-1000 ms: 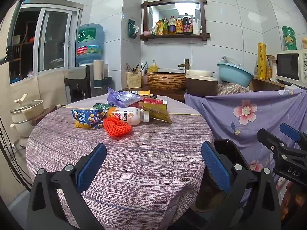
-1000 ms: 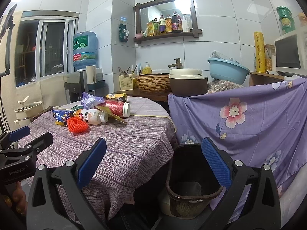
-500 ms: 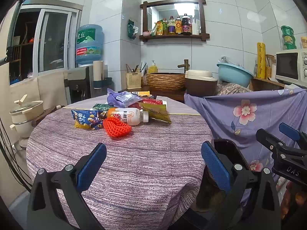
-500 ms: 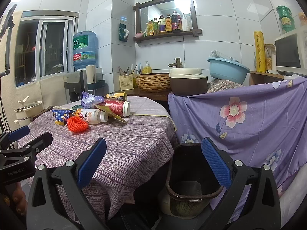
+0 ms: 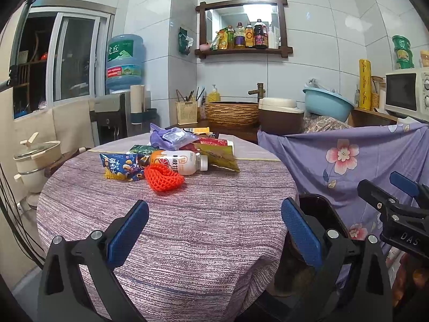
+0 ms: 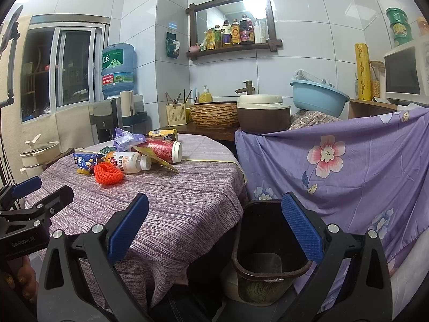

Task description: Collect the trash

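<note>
Orange foam netting (image 5: 164,178) lies beside a smooth plastic bottle (image 5: 178,162) on woven cloth; both hand-held grippers gape wide.

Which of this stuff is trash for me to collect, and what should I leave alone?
Job: orange net, bottle, blue snack bag, red can, purple bag, bin.

Leave: rice cooker, basin, woven basket, microwave, water jug.

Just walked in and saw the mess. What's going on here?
A person holds two grippers, the left and the right, both open and empty. Trash sits piled on the table: an orange net, a bottle, wrappers. The bin waits beside the table. Nothing is picked up yet.
</note>
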`<state>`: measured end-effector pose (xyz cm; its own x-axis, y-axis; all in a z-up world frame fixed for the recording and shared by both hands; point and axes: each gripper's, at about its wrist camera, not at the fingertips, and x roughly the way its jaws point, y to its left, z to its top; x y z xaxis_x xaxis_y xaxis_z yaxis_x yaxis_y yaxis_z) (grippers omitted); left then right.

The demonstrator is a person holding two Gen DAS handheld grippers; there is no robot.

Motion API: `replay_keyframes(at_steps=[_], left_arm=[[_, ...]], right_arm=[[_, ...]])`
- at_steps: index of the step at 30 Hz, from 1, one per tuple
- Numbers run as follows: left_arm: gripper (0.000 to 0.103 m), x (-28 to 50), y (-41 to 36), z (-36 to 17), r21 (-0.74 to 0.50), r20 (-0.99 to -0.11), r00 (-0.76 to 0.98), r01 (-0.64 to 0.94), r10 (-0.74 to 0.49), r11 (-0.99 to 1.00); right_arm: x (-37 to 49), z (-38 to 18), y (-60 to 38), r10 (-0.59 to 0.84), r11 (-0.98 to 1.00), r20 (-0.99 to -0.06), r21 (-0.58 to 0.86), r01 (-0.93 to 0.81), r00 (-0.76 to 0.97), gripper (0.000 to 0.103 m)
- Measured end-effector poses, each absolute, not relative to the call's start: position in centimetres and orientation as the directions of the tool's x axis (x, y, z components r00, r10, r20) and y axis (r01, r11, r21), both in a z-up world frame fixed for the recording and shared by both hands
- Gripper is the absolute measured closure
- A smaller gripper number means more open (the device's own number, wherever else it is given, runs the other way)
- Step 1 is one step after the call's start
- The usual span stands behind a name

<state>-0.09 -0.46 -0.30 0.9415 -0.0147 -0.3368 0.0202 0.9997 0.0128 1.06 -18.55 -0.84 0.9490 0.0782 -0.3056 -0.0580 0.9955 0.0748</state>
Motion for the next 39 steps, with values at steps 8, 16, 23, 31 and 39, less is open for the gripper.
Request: replay_keyframes(at_steps=[8, 16, 23, 31, 39], left_arm=[[0.005, -0.1, -0.5, -0.3, 0.012, -0.337, 0.942, 0.019, -0.014, 1.000], [0.005, -0.1, -0.5, -0.3, 0.013, -0.337, 0.941, 0.020, -0.015, 1.000], [0.005, -0.1, -0.5, -0.4, 0.013, -0.337, 0.941, 0.021, -0.015, 1.000], [0.005, -0.1, -0.5, -0.4, 0.013, -0.338, 0.941, 0.021, -0.015, 1.000], [0.005, 0.2, -0.2, -1.1, 0.001, -0.361, 0.932, 0.024, -0.023, 1.000]], right_arm=[[1.0, -0.8, -18.5, 0.079, 0.995, -0.306, 0.076, -0.059, 0.949, 0.005], [1.0, -0.8, -18.5, 0.079, 0.995, -0.305, 0.077, -0.058, 0.949, 0.005], [1.1, -1.2, -18.3, 0.076, 0.995, -0.308, 0.081, -0.054, 0.948, 0.005], [1.1, -1.2, -18.4, 0.075, 0.995, -0.308, 0.080, -0.053, 0.949, 0.005], [1.4, -1.9, -18.2, 0.069, 0.995, -0.315, 0.093, -0.042, 0.947, 0.005]])
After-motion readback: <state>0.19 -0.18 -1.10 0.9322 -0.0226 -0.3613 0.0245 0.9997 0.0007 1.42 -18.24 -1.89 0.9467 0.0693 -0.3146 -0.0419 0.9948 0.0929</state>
